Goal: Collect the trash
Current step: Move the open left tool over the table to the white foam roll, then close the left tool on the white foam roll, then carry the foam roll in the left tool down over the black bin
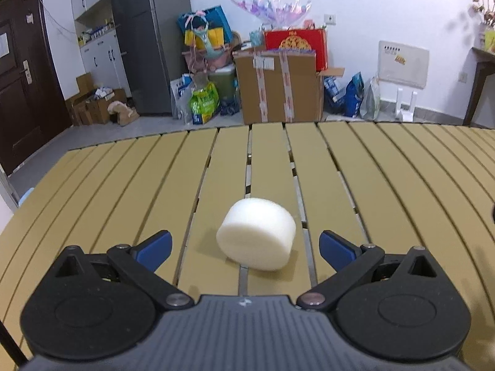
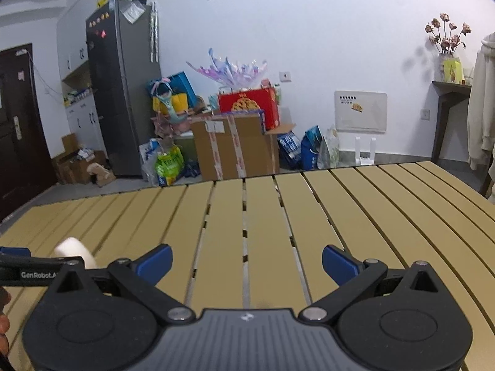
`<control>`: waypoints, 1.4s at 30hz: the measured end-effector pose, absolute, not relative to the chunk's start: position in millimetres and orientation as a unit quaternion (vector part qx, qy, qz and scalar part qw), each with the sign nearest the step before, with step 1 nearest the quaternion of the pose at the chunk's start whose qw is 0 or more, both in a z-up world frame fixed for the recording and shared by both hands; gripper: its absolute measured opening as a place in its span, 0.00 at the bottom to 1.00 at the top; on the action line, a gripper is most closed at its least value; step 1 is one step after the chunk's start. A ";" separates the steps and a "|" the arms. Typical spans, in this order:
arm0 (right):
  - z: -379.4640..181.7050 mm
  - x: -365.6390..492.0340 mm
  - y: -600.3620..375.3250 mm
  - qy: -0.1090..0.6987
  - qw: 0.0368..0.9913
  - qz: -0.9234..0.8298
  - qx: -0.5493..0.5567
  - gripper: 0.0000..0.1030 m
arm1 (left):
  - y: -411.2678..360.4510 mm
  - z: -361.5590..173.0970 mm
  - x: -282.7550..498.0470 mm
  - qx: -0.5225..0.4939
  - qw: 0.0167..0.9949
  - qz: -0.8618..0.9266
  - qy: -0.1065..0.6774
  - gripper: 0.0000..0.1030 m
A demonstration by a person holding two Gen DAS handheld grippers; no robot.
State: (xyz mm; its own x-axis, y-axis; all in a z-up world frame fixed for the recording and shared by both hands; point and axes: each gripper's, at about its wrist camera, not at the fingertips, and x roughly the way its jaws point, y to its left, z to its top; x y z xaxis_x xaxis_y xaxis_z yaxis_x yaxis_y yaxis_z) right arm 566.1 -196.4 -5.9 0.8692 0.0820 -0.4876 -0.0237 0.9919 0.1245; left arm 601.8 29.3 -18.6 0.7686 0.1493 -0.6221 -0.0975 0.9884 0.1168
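Left tongs point(image 1: 244, 249): released, blue pads spread wide and holding nothing. The white cylindrical foam puck point(image 1: 256, 233) rests tilted on the tan slatted counter point(image 1: 386, 185), just ahead of the pads at 12 o'clock and slightly right of their centreline. It lies over a gap between slats, touching neither pad.

Right tongs point(image 2: 247, 264): likewise released and empty, over bare slats. In the right wrist view the same foam puck point(image 2: 74, 252) appears at 9 o'clock, partly hidden behind the other tool's black arm.

Assessment: the step in hand is judged to be the approach for a grasp by the left tongs. To do it well, advance straight toward 12 o'clock with a small correction rightward, so the puck sits midway between the pads before closing. The puck looks light and soft; close gently on its curved wall, since a one-sided touch could roll it away.

Far field: cardboard boxes point(image 1: 278, 86) and bags against the wall. No bin is visible in either view.
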 end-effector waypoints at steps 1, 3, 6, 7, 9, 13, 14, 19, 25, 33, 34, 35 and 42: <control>-8.2 570.3 -196.3 0.258 0.964 0.026 0.056 1.00 | 31.0 -21.5 607.9 0.037 0.938 0.068 0.337 1.00; -12.4 575.7 -196.0 0.264 0.963 0.024 0.055 1.00 | 34.8 -26.3 617.9 0.030 0.937 0.070 0.341 1.00; -19.5 581.1 -196.7 0.271 0.961 0.022 0.053 1.00 | 40.0 -29.8 628.0 0.019 0.936 0.066 0.345 1.00; -21.3 582.3 -196.8 0.273 0.960 0.022 0.052 1.00 | 41.2 -31.4 630.2 0.017 0.936 0.063 0.347 0.99; -24.7 583.8 -196.0 0.276 0.960 0.022 0.051 1.00 | 42.0 -33.7 632.4 0.019 0.935 0.061 0.348 0.94; -30.0 584.5 -193.0 0.279 0.959 0.025 0.052 1.00 | 42.0 -39.0 633.3 0.019 0.932 0.050 0.359 0.57; -30.4 585.3 -192.4 0.280 0.958 0.025 0.052 1.00 | 41.5 -39.3 632.7 0.016 0.932 0.046 0.360 0.56; -31.7 582.6 -188.6 0.281 0.958 0.029 0.054 1.00 | 38.4 -37.9 622.1 0.022 0.937 0.048 0.345 0.54; -27.1 573.7 -185.5 0.282 0.957 0.033 0.053 1.00 | 34.3 -30.1 610.9 0.034 0.937 0.045 0.344 0.54; -10.4 545.5 -180.8 0.277 0.958 0.044 0.050 1.00 | 21.7 -8.6 578.3 0.045 0.941 0.036 0.332 0.54; -7.3 542.2 -181.3 0.276 0.959 0.046 0.049 1.00 | 18.8 -6.2 573.5 0.046 0.942 0.034 0.331 0.54; -4.0 537.8 -180.8 0.275 0.959 0.047 0.048 1.00 | 16.7 -3.7 568.1 0.048 0.942 0.031 0.330 0.54; 17.8 505.0 -182.0 0.270 0.960 0.054 0.043 1.00 | 5.6 12.8 531.4 0.048 0.945 0.030 0.322 0.54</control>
State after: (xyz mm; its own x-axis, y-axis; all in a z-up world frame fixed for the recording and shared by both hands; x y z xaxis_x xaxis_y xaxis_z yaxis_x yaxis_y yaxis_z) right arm 505.0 -182.0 17.8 0.8481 0.1272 -0.5143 -0.0812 0.9905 0.1110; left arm 531.4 5.6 12.8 0.7912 0.0882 -0.6052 -0.0267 0.9936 0.1100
